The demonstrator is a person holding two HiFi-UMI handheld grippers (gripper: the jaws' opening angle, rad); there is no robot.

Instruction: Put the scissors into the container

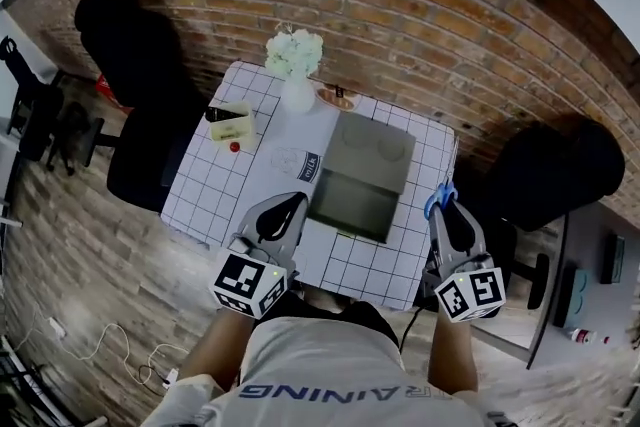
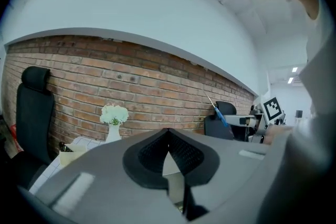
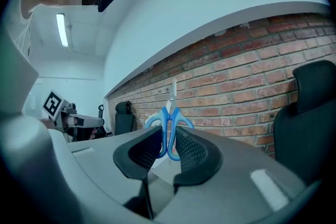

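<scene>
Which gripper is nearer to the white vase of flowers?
Left. The left gripper sits below the vase in the head view; the right gripper, holding blue scissors, is off at the right edge of the table.

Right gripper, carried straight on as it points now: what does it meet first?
Probably the brick wall. The right gripper, shut on the blue scissors, faces it with nothing visible between; the black chair stands right of that line. Depth is hard to judge.
</scene>
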